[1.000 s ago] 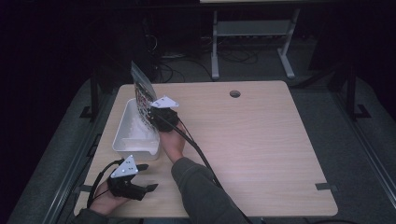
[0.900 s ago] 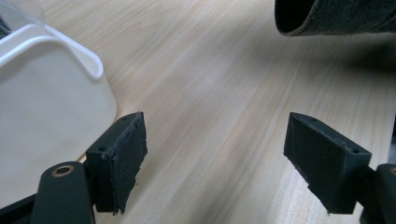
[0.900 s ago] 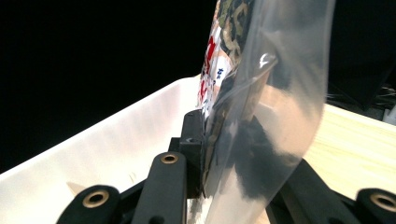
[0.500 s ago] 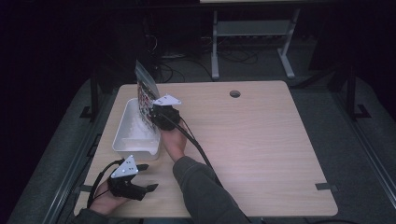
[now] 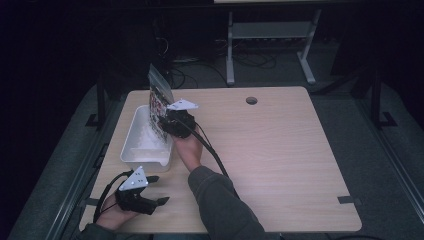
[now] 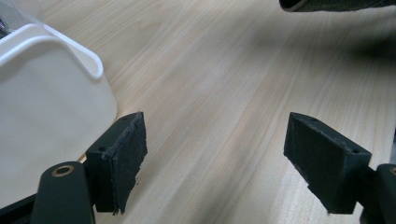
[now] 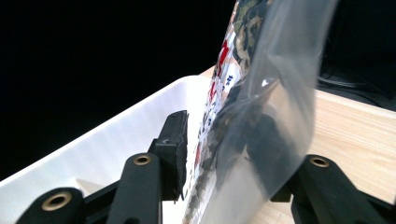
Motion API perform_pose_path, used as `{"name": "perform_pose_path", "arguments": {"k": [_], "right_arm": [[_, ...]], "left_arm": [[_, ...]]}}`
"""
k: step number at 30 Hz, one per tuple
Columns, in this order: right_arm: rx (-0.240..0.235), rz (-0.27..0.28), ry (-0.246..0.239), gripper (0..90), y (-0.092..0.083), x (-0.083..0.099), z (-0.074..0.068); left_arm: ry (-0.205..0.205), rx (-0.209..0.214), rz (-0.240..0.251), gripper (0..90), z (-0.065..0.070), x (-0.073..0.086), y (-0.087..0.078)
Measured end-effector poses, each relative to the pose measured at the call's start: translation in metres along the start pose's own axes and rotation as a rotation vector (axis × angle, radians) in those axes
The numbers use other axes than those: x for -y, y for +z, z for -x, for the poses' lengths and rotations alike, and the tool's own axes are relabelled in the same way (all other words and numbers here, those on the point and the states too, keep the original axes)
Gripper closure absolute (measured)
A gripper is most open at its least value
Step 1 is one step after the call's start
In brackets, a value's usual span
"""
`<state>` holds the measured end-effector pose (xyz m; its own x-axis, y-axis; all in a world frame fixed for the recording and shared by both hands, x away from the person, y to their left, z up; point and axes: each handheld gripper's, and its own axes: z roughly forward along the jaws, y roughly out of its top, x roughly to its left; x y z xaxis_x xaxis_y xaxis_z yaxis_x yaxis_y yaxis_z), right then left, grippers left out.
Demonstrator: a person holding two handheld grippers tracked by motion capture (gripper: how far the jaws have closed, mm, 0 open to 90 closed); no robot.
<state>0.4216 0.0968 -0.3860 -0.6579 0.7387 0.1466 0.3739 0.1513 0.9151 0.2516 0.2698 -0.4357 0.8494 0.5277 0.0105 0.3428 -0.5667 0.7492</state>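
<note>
A clear plastic bag (image 5: pixel 159 95) with a printed pack inside stands upright over the far end of a white bin (image 5: pixel 131 145). My right gripper (image 5: pixel 167 120) is shut on the bag's lower part. In the right gripper view the bag (image 7: pixel 275 70) runs up between the two jaws of the right gripper (image 7: pixel 219 149), with the bin's wall (image 7: pixel 116 140) below and to the left. My left gripper (image 5: pixel 159 190) rests open on the table near the front left corner. In its own view the left gripper (image 6: pixel 215 149) holds nothing, with the bin's corner (image 6: pixel 46 121) just to its left.
The wooden table (image 5: pixel 280 160) has a round cable hole (image 5: pixel 251 100) at the back. A sleeve (image 5: pixel 220 205) crosses the front middle. Metal desk legs (image 5: pixel 230 55) and cables lie on the dark floor behind.
The right gripper has lifted the bag slightly and stood it a little more upright over the bin. The left gripper has stayed where it was.
</note>
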Motion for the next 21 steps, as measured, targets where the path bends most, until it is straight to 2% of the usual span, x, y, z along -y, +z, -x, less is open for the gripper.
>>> {"name": "perform_pose_path", "arguments": {"k": [7,21], "right_arm": [[-0.027,-0.01,0.018,49.2,-0.003,-0.001,0.006],[-0.124,-0.025,0.032,37.5,-0.019,-0.004,0.017]], "left_arm": [[0.001,0.0,-0.002,20.7,0.0,0.0,0.0],[0.001,0.0,-0.005,20.6,0.0,0.0,0.001]]}}
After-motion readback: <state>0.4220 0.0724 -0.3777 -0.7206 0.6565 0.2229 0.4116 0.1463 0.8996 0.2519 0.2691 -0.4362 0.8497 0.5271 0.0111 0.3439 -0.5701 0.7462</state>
